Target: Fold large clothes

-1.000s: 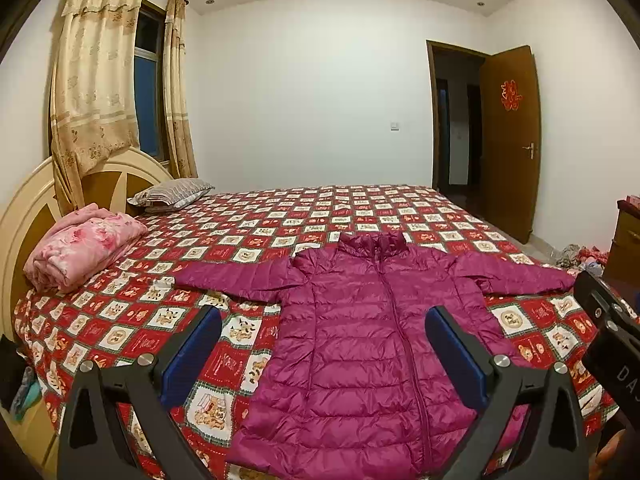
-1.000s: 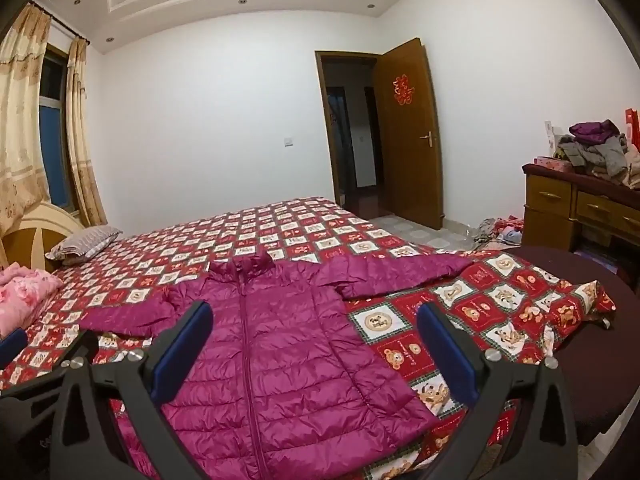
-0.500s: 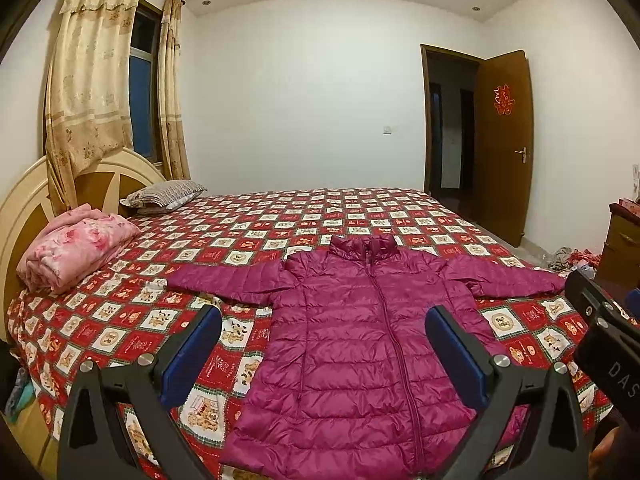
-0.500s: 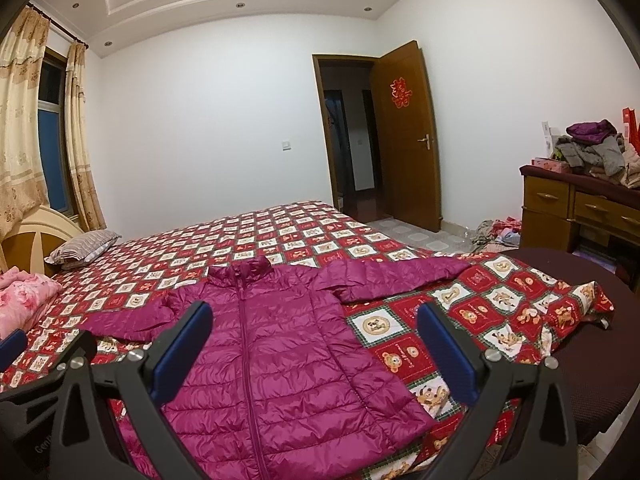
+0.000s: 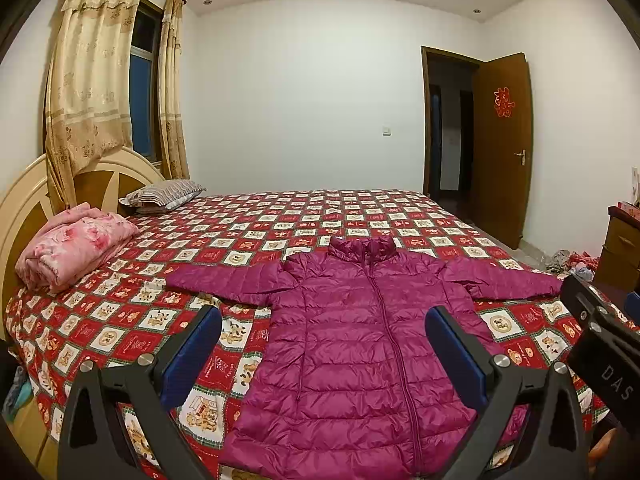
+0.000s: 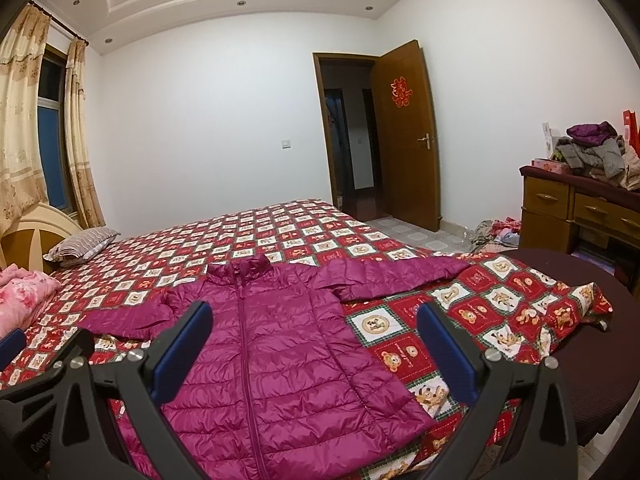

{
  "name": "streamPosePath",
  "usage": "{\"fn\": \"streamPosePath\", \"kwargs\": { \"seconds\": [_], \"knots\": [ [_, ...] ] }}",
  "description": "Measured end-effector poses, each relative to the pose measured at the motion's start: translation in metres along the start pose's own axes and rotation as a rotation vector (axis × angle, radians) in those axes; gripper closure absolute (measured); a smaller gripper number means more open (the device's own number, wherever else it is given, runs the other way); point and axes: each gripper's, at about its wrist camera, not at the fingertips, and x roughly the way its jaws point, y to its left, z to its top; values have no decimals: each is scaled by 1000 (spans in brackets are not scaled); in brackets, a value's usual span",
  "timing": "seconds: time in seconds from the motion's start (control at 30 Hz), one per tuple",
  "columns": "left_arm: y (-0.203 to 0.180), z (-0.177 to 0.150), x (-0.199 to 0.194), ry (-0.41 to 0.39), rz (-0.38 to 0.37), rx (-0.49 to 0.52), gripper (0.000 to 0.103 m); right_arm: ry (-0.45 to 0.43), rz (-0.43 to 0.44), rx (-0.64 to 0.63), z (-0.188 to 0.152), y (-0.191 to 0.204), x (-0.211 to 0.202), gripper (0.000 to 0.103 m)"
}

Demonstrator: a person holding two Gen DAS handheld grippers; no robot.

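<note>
Jacket: our magenta puffer jacket (image 5: 360,344) lies flat, zipped, sleeves spread on the patchwork bedspread (image 5: 132,320).
Grippers: left gripper (image 5: 323,344) and right gripper (image 6: 314,340) gape wide, empty.
Progress: we judge no fold made yet.

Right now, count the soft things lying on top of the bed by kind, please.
Magenta quilted puffer jacket: 1
Striped grey pillow: 1
Pink floral folded blanket: 1
Total: 3
</note>
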Motion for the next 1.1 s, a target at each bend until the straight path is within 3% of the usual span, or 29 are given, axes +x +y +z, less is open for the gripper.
{"fn": "streamPosePath", "kwargs": {
  "seconds": [1.1],
  "knots": [
    [-2,1,5,17,-10,-7,1,5,-2,4,-1,-1,0,0]
  ]
}}
